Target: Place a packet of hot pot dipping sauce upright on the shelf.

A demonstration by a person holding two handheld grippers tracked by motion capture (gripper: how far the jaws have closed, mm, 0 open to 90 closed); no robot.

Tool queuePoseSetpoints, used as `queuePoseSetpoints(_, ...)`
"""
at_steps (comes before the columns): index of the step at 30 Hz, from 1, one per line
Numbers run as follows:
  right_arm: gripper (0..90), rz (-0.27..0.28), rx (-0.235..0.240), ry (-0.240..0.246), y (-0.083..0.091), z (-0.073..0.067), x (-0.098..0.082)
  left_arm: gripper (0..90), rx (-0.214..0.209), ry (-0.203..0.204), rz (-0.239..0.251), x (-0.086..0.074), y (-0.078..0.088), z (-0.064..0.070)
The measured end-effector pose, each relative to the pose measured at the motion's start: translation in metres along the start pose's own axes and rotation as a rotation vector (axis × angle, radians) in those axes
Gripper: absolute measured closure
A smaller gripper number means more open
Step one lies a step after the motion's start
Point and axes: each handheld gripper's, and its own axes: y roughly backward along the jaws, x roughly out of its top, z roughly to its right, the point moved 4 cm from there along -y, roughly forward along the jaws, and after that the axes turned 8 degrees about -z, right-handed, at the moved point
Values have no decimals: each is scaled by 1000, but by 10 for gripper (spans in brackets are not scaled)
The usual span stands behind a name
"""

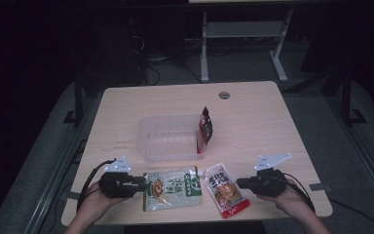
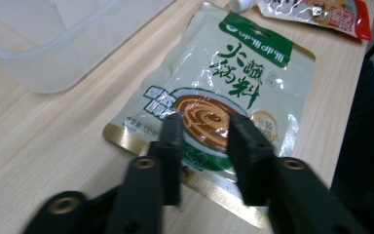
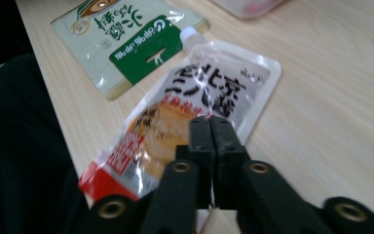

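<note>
A green and white sauce pouch [image 1: 173, 190] [image 2: 233, 73] [image 3: 121, 34] lies flat near the table's front edge. My left gripper [image 1: 143, 183] [image 2: 204, 126] is at its left end, jaws apart over the pouch's gold-edged bottom, pads not pressing it. To the pouch's right lies a white and red spout pouch [image 1: 226, 190] [image 2: 316, 12] [image 3: 199, 92]. My right gripper [image 1: 238, 184] [image 3: 209, 122] is at its right side, jaws shut together with the tips over the pouch's edge. Whether any film is nipped between them I cannot tell.
A clear plastic container [image 1: 168, 146] [image 2: 44, 53] stands mid-table, with a red and black pouch [image 1: 205, 127] upright at its right wall. The wooden table [image 1: 253, 117] has a grey grommet [image 1: 224, 95] at the back. A white desk frame [image 1: 243, 29] stands beyond.
</note>
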Motion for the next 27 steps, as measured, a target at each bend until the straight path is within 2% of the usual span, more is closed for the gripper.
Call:
queuePoseSetpoints(2,897,3,8,15,-6,0,7,775,-2,-13,-3,1,1,1)
queuePoseSetpoints(3,897,0,10,24,-9,0,11,813,-9,-5,2,2,0,2)
queuePoseSetpoints(6,897,-1,12,51,-20,0,25,878,-18,-16,-17,3,0,4)
queuePoseSetpoints(11,898,-8,29,84,-41,-2,47,877,-17,-14,-19,3,0,4)
queuePoseSetpoints(16,898,-45,38,129,-64,-7,63,855,-16,-12,-21,1,0,3)
queuePoseSetpoints(19,898,-85,35,142,-76,-10,66,849,-16,-10,-22,1,0,3)
queuePoseSetpoints(22,899,-113,18,144,-85,-8,66,845,-15,-10,-19,1,0,3)
queuePoseSetpoints(24,899,-117,-1,154,-86,-6,65,842,-15,-12,-21,1,0,3)
queuePoseSetpoints(27,899,-118,-28,135,-82,2,62,840,-14,-8,-22,0,0,3)
